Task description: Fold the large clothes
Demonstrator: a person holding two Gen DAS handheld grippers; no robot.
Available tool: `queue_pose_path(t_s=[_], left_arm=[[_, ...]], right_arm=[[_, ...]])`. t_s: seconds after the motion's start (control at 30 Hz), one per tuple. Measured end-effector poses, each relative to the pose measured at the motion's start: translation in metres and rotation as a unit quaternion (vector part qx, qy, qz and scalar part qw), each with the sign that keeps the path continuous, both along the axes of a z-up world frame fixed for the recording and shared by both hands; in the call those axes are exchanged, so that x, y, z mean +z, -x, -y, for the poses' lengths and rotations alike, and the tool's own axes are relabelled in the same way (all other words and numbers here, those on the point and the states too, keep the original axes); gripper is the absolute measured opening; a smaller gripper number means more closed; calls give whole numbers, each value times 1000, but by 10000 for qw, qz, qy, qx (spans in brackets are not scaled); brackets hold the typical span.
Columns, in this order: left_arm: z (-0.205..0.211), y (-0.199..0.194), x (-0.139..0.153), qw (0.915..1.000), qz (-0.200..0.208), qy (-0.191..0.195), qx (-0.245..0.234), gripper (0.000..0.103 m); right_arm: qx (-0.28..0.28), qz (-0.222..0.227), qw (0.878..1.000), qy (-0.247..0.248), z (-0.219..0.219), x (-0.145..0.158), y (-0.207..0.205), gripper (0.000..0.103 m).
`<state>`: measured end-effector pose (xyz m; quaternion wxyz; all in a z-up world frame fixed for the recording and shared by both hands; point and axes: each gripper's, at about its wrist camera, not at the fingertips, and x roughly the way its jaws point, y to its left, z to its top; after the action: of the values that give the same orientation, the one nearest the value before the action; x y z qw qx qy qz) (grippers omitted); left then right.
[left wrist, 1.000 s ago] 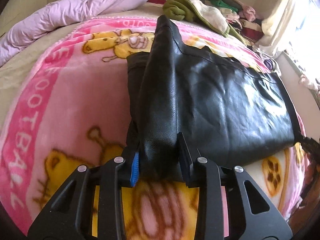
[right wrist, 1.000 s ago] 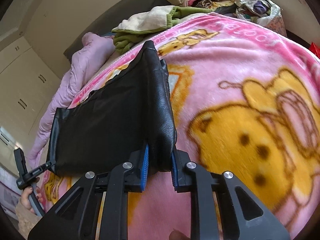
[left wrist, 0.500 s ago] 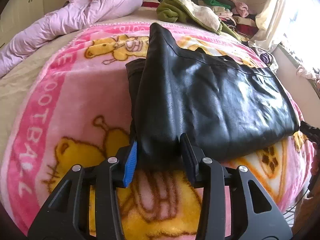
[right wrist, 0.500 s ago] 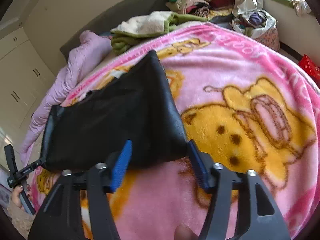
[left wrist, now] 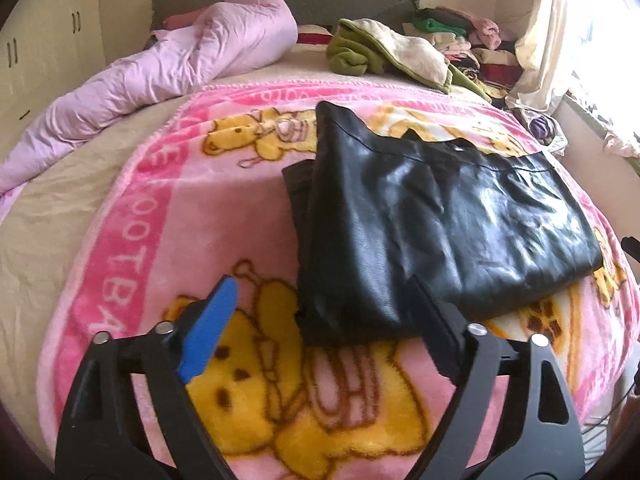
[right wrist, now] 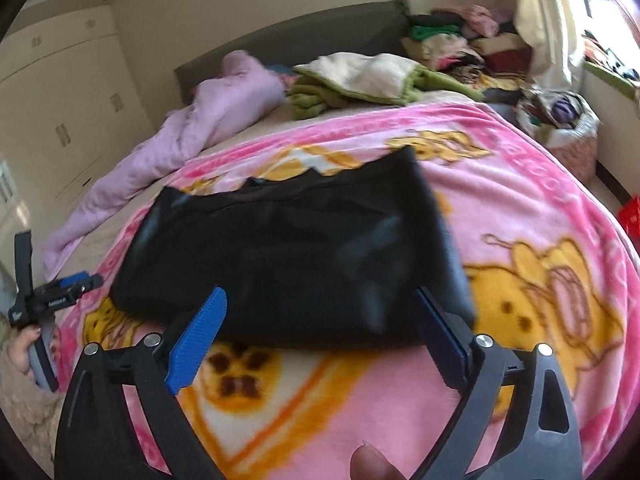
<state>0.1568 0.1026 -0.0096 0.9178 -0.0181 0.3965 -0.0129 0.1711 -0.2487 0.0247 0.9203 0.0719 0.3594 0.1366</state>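
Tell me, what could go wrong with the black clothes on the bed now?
1. The black garment looks shiny and slick, and both grippers, left gripper and right gripper, are opening with its near edge loose between their fingers. The fold may slide apart.
2. A brown layer already pokes out on one side, so the stack might end up uneven.
3. The blanket is fluffy; pads might snag it on the next grab.
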Motion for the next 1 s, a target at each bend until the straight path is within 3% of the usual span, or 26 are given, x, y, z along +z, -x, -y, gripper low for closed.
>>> queue_pose_path(t_s=[0.1, 0.5, 0.6, 1.0], left_arm=[[-6, 2, 4, 9999, 53, -88, 136, 94], [-54, 4, 5, 9971, 3, -42, 757, 94], [-65, 3, 6, 9954, 11, -126, 949, 94], [-97, -3, 8, 9922, -14, 129, 1241, 94]], right_arm=[[253, 36, 9997, 49, -26, 2, -1, 96], [1087, 98, 9937, 260, -119, 0, -6, 98], [1230, 168, 9913, 446, -141, -3, -4, 98], [1841, 326, 9762, 1096, -219, -25, 5, 99]])
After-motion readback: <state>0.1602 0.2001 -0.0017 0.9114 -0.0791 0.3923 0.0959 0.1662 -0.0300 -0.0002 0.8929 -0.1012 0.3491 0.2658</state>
